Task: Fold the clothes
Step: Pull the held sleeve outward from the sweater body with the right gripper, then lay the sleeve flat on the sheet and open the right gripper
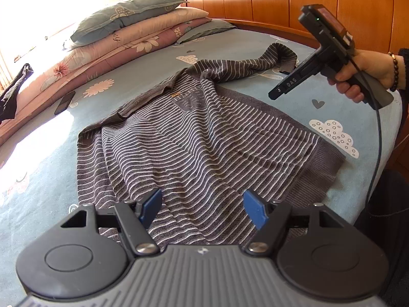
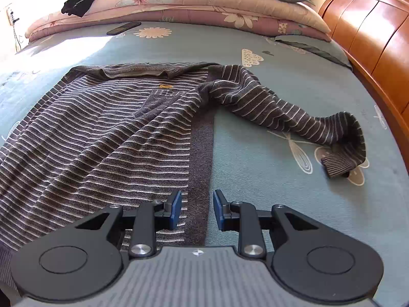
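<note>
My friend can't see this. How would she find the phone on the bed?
Start at the stack of folded floral quilts along the bed's far side. Just in front lies the phone, beside a daisy print. It's the only flat, black, shiny slab; the striped sweater is soft.

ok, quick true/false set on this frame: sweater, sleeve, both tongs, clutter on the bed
1. The striped sweater lies on the bed. True.
2. The left tongs grip the sweater. False: they are open above it, nothing between the pads.
3. One sleeve trails off to the side, cuff curled under. True.
4. The right tongs hold the cuff. False: they are open and empty, over the sweater's edge.
5. A phone lies near the stacked quilts. True.
</note>
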`<state>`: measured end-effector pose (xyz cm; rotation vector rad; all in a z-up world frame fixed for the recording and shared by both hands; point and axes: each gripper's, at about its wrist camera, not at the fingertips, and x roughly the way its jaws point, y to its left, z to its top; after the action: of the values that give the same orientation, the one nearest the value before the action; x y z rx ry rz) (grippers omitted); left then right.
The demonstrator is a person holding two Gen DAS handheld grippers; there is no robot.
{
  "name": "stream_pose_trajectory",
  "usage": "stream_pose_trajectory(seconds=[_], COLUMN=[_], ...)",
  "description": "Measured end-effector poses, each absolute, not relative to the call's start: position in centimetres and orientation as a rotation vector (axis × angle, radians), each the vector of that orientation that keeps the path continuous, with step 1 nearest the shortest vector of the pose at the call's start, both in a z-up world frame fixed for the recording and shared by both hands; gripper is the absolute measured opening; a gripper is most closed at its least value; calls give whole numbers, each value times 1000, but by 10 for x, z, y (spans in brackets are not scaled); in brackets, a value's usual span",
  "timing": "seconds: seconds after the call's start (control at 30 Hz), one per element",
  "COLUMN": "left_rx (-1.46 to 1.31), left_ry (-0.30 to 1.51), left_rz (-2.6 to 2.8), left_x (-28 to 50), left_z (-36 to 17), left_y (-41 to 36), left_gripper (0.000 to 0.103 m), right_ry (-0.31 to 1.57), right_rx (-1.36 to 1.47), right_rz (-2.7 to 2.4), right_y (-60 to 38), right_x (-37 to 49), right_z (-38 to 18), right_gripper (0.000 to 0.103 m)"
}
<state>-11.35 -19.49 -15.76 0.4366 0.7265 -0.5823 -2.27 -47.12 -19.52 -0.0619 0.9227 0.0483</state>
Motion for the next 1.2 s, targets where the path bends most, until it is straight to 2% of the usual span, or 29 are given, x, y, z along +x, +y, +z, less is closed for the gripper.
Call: stream_pose_trajectory(seconds=[0.3,0.33,0.37,0.6,0.7,0.87,0.9,1.07,1.13,1.2], left_rx=[452,454,456,467,473,468,468,481,484,481], left_ry=[752,755,758,748,743,750,750,756,762,774], left_rz=[-540,-542,-544,-574,-588,-594,-592,-567,-546,-538], left_x=[-94,-92,-90,-86,-85,-83,-83,-88,-89,-93], left_z=[-168,-170,-172,-177,-177,-181,-180,-180,-182,-184], left_y=[-187,-188,-189,-200,-204,-208,-208,-199,-195,-189], left_gripper=[72,72,72,72,72,72,72,72,72,72], right_ry=[931,919,913,863,875,984,996,927,942,973], right_rx=[-32,-24,-17,25,75,119,137,356,422,455], right_rz=[16,35,51,-13,-50,-109,-121,-64,-36,5], right_y=[-479,-481,-481,-499,-523,-535,-538,-557,-559,-554], right_x=[25,23,21,-6,-19,-20,-20,-42,-53,-64], right_z=[-255,-254,-252,-225,-219,-240,-243,-229,-226,-228], right_gripper=[35,16,5,3,3,3,8,13,24,28])
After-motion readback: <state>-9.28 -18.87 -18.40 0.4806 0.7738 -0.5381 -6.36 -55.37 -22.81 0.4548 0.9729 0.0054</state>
